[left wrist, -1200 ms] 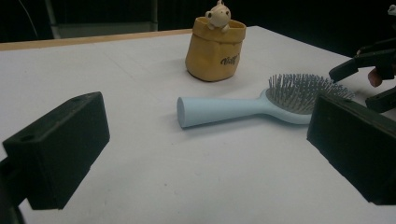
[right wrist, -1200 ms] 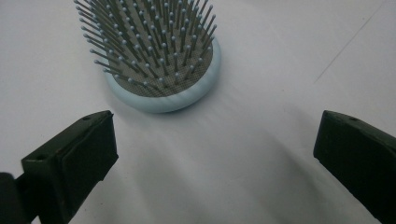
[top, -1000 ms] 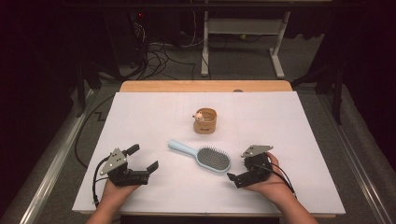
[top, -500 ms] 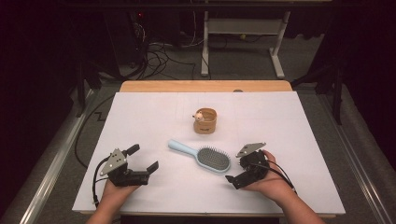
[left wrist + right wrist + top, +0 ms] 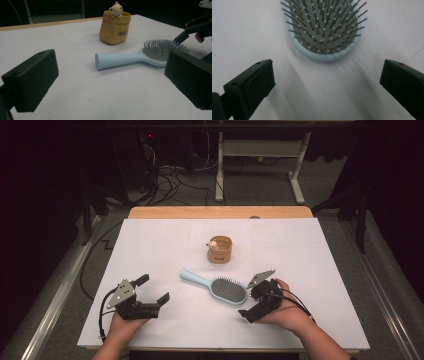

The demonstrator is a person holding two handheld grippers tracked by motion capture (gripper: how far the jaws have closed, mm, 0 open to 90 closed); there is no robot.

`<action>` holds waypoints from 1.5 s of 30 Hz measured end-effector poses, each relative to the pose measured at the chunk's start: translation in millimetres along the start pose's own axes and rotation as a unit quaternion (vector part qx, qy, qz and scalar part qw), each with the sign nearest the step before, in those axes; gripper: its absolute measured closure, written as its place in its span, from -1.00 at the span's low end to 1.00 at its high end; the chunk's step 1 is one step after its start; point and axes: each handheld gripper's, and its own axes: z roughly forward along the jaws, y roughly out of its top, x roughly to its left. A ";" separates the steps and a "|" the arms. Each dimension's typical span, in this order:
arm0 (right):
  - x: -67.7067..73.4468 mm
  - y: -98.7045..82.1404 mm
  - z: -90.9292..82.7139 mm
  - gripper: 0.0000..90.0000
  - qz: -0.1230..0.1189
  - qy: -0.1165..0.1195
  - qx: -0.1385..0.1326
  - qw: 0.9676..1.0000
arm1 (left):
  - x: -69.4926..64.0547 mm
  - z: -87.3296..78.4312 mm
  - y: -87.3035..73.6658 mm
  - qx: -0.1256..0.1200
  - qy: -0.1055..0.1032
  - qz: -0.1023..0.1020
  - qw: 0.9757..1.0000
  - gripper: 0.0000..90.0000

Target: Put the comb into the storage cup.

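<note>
1. High view: a pale blue hairbrush point(image 5: 216, 286) lies bristles-up on the white table point(image 5: 165, 245). Its long axis runs from 10 o'clock, where the handle end points, to 4 o'clock, where the oval head lies. The right gripper point(image 5: 252, 296) sits just beside the head, at about 4 o'clock from it, with its jaws spread apart and nothing between them. The left gripper point(image 5: 152, 289) rests well apart from the brush, at about 8 o'clock from the handle end, jaws likewise spread and empty. A small tan pot point(image 5: 220, 249) with a bear figure on its rim stands near the brush at its 12 o'clock.

2. Left gripper view: the hairbrush point(image 5: 140, 55) lies crosswise beyond the two parted jaws, handle end toward 9 o'clock, bristled head toward 3 o'clock. The tan pot point(image 5: 114, 27) stands behind the handle at 12 o'clock. The right gripper point(image 5: 193, 27) shows at 2 o'clock, close to the head.

3. Right gripper view: the brush head point(image 5: 324, 28) lies at 12 o'clock, ahead of the wide-open jaws and not between them; the rounded end faces the camera.
</note>
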 end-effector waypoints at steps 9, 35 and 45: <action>-1.8 7.4 3.6 -1.00 -0.010 0.010 0.009 1.000 | -0.1 -0.5 0.0 -0.001 0.000 0.000 1.000 -1.00; -7.1 33.9 21.5 -1.00 -0.042 0.023 0.021 0.999 | 0.2 0.4 0.0 -0.001 -0.003 0.002 1.000 -1.00; -6.7 48.4 31.0 -0.98 -0.057 0.019 0.026 0.998 | 0.1 0.2 0.1 -0.002 -0.002 0.003 1.000 -1.00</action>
